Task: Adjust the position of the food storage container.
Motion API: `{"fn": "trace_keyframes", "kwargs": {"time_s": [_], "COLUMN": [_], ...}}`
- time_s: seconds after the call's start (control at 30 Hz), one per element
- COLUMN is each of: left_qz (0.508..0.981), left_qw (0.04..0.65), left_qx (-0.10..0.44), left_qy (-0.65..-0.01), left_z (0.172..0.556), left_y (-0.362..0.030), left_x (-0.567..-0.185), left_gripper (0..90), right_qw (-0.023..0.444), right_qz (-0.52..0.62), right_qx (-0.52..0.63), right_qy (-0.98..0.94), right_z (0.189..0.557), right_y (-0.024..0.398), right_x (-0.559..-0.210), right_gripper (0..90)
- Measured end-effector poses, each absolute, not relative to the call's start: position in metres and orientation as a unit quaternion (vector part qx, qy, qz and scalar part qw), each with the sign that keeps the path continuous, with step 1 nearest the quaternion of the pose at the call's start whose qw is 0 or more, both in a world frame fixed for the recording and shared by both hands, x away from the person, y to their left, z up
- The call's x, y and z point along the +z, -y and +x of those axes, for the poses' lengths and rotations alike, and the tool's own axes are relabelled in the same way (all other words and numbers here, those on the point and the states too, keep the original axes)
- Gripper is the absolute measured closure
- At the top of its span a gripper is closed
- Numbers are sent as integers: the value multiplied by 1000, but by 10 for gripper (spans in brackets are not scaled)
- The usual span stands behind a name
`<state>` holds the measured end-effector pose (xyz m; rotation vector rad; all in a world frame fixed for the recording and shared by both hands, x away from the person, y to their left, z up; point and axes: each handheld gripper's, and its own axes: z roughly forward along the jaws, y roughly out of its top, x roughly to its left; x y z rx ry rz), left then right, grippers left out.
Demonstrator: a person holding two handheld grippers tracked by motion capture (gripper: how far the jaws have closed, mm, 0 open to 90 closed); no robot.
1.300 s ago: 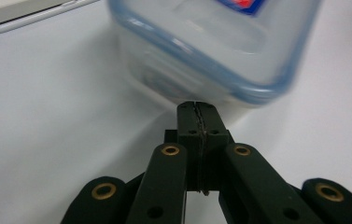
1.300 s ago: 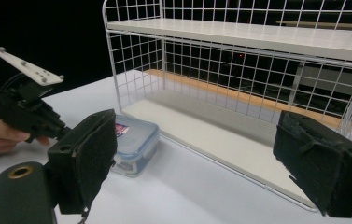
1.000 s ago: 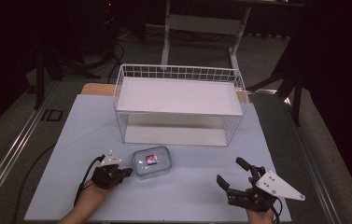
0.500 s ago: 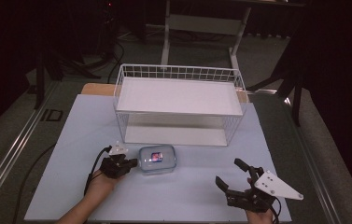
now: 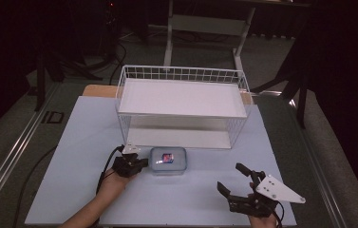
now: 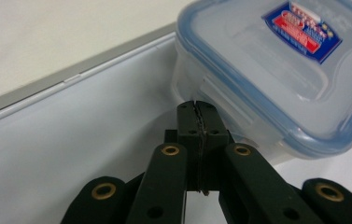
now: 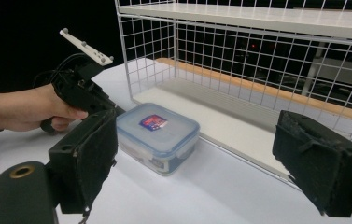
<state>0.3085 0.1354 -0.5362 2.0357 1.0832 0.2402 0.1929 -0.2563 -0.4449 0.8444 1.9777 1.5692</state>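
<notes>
Table (image 5: 72, 142) covered with a pale blue sheet; white wire basket (image 5: 182, 107) stands at the far middle, a white board laid across its top, open front facing the near side

Clear plastic container (image 5: 167, 160) with blue-rimmed snap lid and a red-and-blue label sits on the table just near of the basket's front edge, a little left of centre. In the right gripper view the same container (image 7: 157, 135) lies beside the basket's white base, lid on, latches down

Left hand-held gripper (image 5: 138, 164) at the container's left side, person's hand (image 5: 115, 178) behind it, cable trailing to the near left. In the left gripper view its jaws are pressed together with no gap, tips (image 6: 196, 112) right at the container's side wall (image 6: 257, 84), by a lid latch; whether they actually touch it I cannot tell. Nothing held between them

Right hand-held gripper (image 5: 237, 183) at the near right of the table, well apart from the container, grey three-cornered plate on top. Jaws spread wide in the high view and in its own view (image 7: 211, 154), pads empty, aimed toward container and basket
</notes>
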Motion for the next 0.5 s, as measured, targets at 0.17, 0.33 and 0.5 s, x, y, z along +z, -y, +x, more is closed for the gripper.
{"fn": "trace_keyframes", "kwargs": {"time_s": [0.17, 0.33, 0.5], "left_qz": [804, 809, 812], "left_qw": [404, 400, 404], "left_qx": [93, 87, 77], "left_qy": [-427, -423, -414], "left_z": [310, 313, 313], "left_y": [-138, -128, -113], "left_x": [-532, -534, -534], "left_gripper": [900, 900, 900], "right_qw": [237, 234, 234], "right_qz": [309, 310, 314], "right_qx": [572, 575, 575], "right_qy": [-722, -720, -718], "right_z": [193, 193, 193], "right_y": [256, 256, 257], "right_x": [-445, -446, -446], "right_gripper": [141, 142, 141]}}
